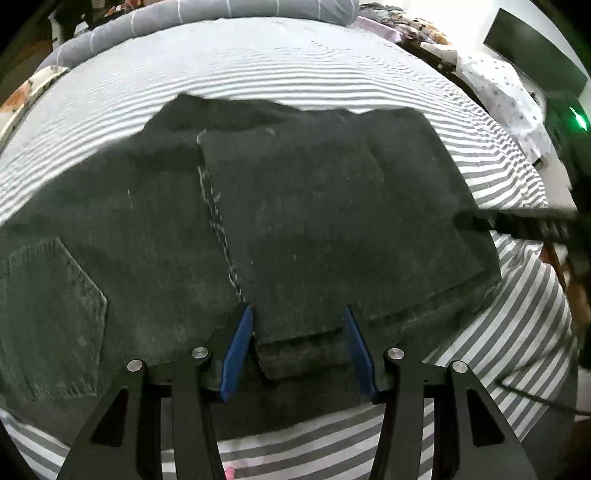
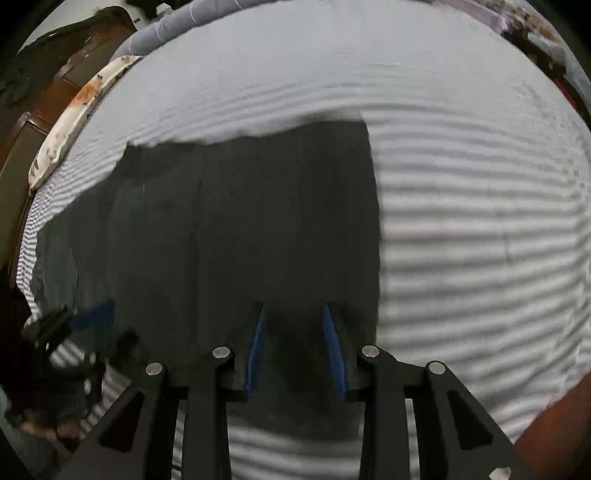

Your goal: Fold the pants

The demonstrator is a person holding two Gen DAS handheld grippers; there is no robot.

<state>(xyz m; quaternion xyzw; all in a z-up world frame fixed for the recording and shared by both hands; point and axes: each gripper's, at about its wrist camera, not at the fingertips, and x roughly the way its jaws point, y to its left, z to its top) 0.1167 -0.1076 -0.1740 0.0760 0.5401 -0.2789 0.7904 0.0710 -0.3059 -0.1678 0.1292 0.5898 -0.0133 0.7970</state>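
Observation:
Dark grey denim pants lie on the striped bed, the legs folded over the seat part, with a back pocket at the left. My left gripper is open just above the near folded edge, blue pads either side of it. In the right wrist view the pants fill the left half. My right gripper is open over their near right part, close to the right edge. The right gripper also shows in the left wrist view at the pants' right side. The left gripper shows blurred in the right wrist view.
The bed has a grey-and-white striped sheet, with a grey rolled quilt at the far end. A floral pillow lies at the bed's left edge by a wooden headboard. A white spotted cloth lies at the right.

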